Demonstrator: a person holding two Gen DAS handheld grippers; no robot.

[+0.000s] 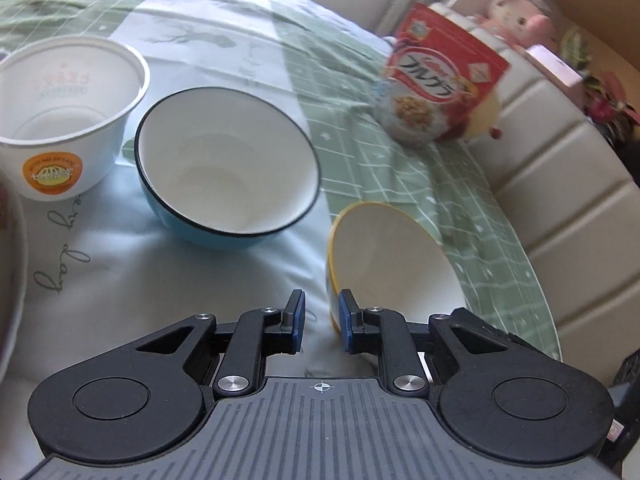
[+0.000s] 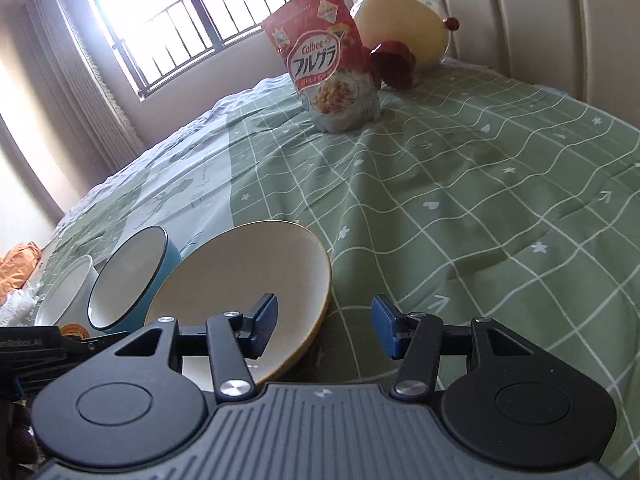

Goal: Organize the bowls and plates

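The yellow-rimmed bowl (image 1: 384, 264) (image 2: 244, 280) sits tilted on the green checked bedsheet (image 2: 480, 208), just right of the blue bowl (image 1: 228, 164) (image 2: 128, 276) and white paper cup (image 1: 68, 108). The left gripper (image 1: 322, 324), jaws narrowly parted, straddles its rim without visibly clamping it. The right gripper (image 2: 324, 324) gapes wide, left finger (image 2: 264, 320) over the bowl's inside; a Calbee cereal bag (image 2: 332, 72) stands beyond.

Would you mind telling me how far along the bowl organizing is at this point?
Nothing looks stacked yet. The yellow-rimmed bowl sits tilted, its rim between the open right gripper jaws; the left gripper is open beside it. The blue bowl and white paper tub stand separately on the bedspread, not yet nested.
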